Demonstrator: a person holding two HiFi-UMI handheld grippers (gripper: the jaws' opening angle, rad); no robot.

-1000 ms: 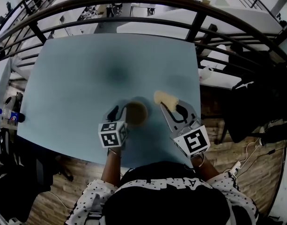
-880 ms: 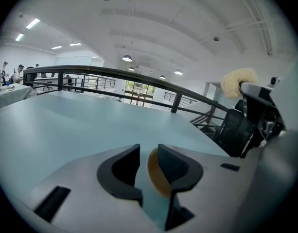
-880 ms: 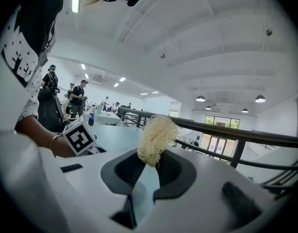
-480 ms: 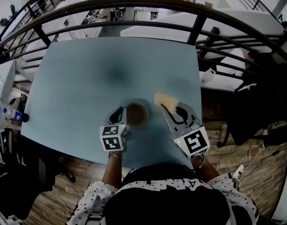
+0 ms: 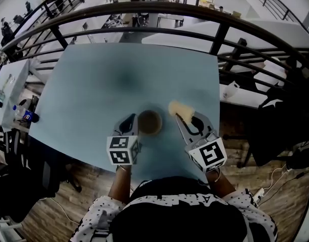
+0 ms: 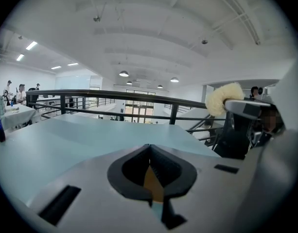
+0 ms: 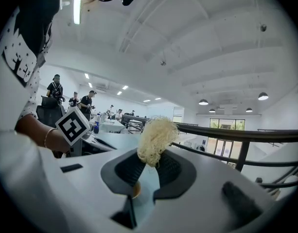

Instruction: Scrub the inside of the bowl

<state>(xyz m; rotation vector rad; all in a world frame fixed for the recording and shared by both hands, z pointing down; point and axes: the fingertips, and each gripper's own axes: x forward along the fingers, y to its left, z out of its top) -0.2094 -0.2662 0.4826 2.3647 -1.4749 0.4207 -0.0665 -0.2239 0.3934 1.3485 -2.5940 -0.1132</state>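
Fingers (image 6: 165,167) of your left gripper (image 5: 132,120) pinch the bowl (image 5: 149,122) rim; right of the bowl, your right gripper (image 5: 180,116) angles inward, clamping the scrubber (image 5: 180,108).

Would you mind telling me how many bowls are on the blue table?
1: a brown bowl near the table's front edge, between the left gripper and the right gripper holding the scrubber. No others show.

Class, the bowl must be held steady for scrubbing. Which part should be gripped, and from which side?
Grip the bowl by its thin left rim, coming from the near left, one jaw inside, one outside. It stands upright and open, and that leaves the right side free for the scrubber. The left gripper is shut there.
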